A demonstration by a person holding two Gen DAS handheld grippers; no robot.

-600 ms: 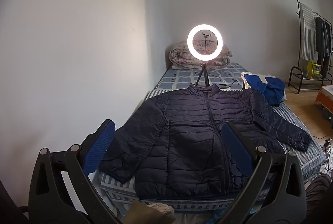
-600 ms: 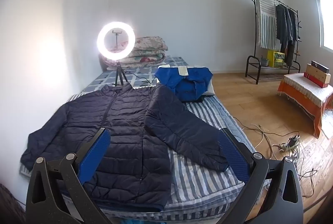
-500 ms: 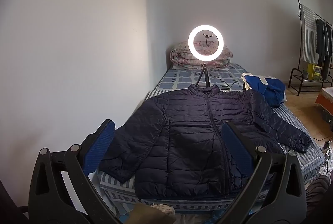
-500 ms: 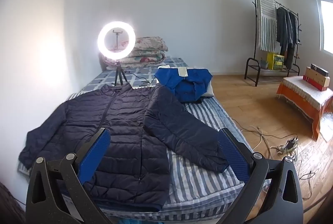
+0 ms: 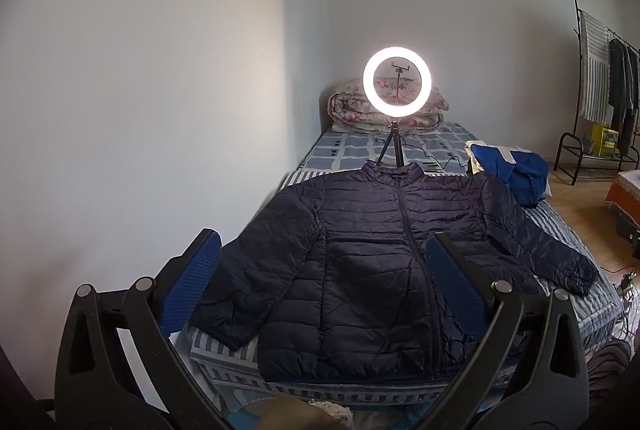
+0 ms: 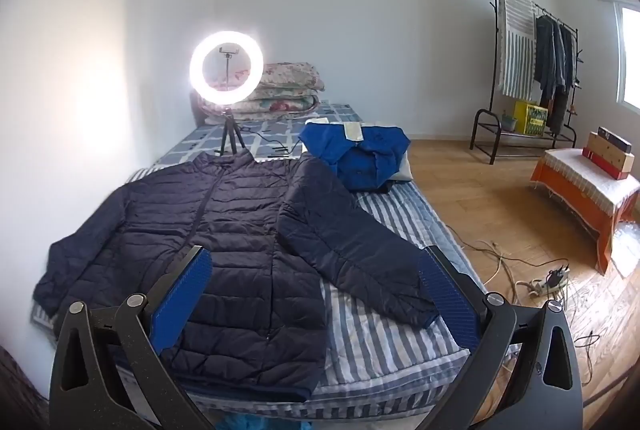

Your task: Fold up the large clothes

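from the left wrist view, the left gripper (image 5: 320, 282) hangs above the near end of the bed (image 5: 560, 230) with its blue-padded fingers (image 5: 192, 282) spread wide and nothing between them. the dark navy puffer jacket (image 5: 360, 262) lies flat and face up on the striped bedding, zipped, collar toward the far end and hem at the near edge, both sleeves angled outward and down. just behind the collar stands a lit ring light (image 5: 397, 85) on a small tripod, and behind that a folded floral quilt (image 5: 348, 110) rests against the wall. a crumpled blue garment (image 5: 516, 170) sits on the bed near the jacket's far right shoulder. a clothes rack (image 5: 600, 86) with hanging items stands at the right edge of the room. from the right wrist view, the right gripper (image 6: 316, 302) is likewise released, fingers (image 6: 180, 302) wide apart, empty, held over the near right part of the bed. here the jacket (image 6: 224, 230) fills the left and middle of the mattress, its right sleeve (image 6: 352, 250) stretching out across the stripes toward the bed's edge. the blue garment (image 6: 360, 154) lies beyond that sleeve, apart from it. the ring light (image 6: 226, 67) glows by the collar. cables (image 6: 520, 270) trail over the wooden floor, and a low table with an orange cloth (image 6: 580, 198) carries boxes to the right.
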